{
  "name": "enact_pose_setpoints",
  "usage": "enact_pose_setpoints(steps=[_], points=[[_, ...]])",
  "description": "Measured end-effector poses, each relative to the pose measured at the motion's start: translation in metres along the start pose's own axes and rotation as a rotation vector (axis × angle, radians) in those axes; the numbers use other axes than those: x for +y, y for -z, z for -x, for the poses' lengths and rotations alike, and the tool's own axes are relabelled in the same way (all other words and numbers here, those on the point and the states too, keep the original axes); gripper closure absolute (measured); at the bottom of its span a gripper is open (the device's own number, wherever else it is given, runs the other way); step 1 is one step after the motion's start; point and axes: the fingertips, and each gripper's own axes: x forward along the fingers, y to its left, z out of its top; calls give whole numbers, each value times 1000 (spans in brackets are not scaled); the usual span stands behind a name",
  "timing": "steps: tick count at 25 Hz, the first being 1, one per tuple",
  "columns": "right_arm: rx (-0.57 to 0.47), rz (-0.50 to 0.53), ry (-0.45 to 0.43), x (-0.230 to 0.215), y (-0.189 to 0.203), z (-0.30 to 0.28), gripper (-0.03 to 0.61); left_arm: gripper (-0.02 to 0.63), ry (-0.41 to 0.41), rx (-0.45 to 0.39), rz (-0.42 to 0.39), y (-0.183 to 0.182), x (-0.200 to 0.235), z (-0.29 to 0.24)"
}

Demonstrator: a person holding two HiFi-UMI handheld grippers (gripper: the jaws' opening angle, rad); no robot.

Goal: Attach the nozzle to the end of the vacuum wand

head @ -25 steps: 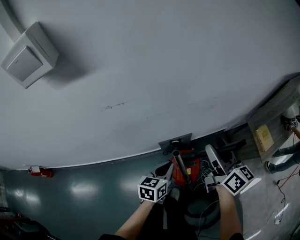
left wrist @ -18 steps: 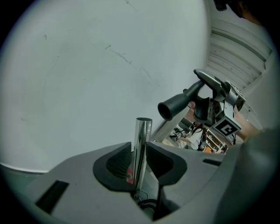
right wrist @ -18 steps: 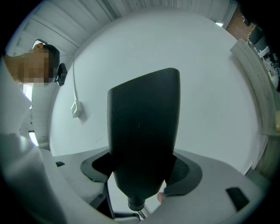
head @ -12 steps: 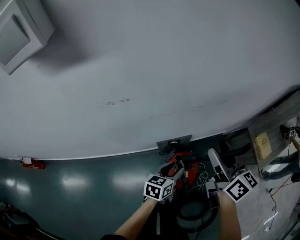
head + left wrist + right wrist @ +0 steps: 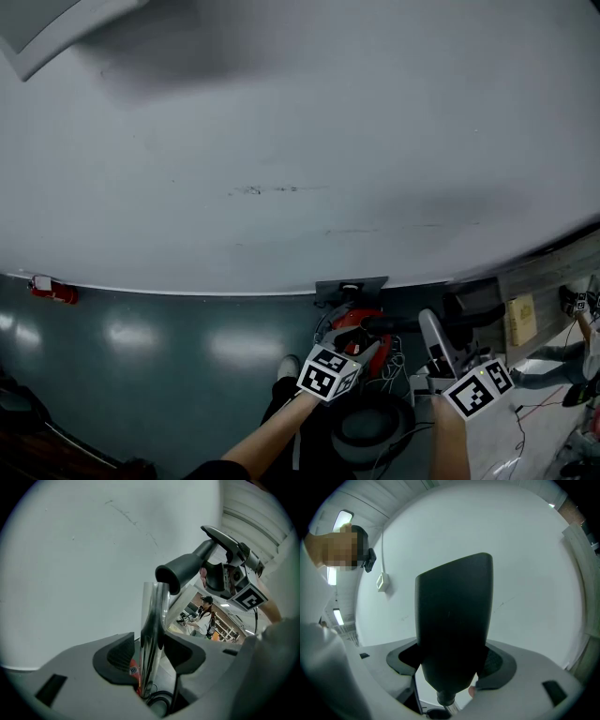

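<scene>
In the left gripper view a chrome vacuum wand [image 5: 152,634] stands between the jaws of my left gripper [image 5: 150,651]. Those jaws are opening, with a gap at the left pad [image 5: 117,656]. Just above the wand's top end hangs the round socket of the dark nozzle [image 5: 183,571]. My right gripper [image 5: 452,660] is shut on the nozzle's broad flat body [image 5: 454,620]. In the head view the left gripper [image 5: 352,352] sits over the red vacuum body [image 5: 361,323], and the right gripper [image 5: 441,370] holds the grey nozzle [image 5: 431,337] beside it.
A pale wall [image 5: 300,141] fills most of the head view, above a dark green floor [image 5: 169,356]. A black hose coil [image 5: 370,422] and loose cables [image 5: 403,361] lie by the vacuum. A wall socket plate [image 5: 349,284] sits at the skirting. A person [image 5: 206,613] stands far off.
Both grippers have slid right and lower in the head view. The wand's tip no longer stands above the left cube. The wall box has drifted out at top left.
</scene>
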Motion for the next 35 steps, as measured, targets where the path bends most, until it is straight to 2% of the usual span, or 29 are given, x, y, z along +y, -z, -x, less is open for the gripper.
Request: enact_pose_setpoints(steps=[4, 13, 18, 22, 28, 30, 32, 35], points=[[28, 31, -3, 2, 5, -8, 238, 459, -15, -16, -50, -3, -3, -2], [105, 82, 5, 8, 9, -26, 238, 462, -24, -15, -62, -3, -2, -2], [176, 143, 12, 18, 10, -42, 239, 463, -35, -7, -79, -2, -1, -3], [218, 230, 2, 33, 13, -58, 239, 463, -47, -7, -92, -3, -1, -3], [305, 458, -49, 68, 29, -79, 239, 463, -60, 5, -102, -3, 2, -4], [324, 504, -64, 76, 36, -85, 239, 463, -66, 6, -99, -2, 4, -4], [333, 479, -64, 73, 38, -87, 239, 463, -65, 5, -98, -1, 5, -4], [333, 388, -50, 58, 33, -88, 239, 463, -66, 10, -101, -1, 4, -4]])
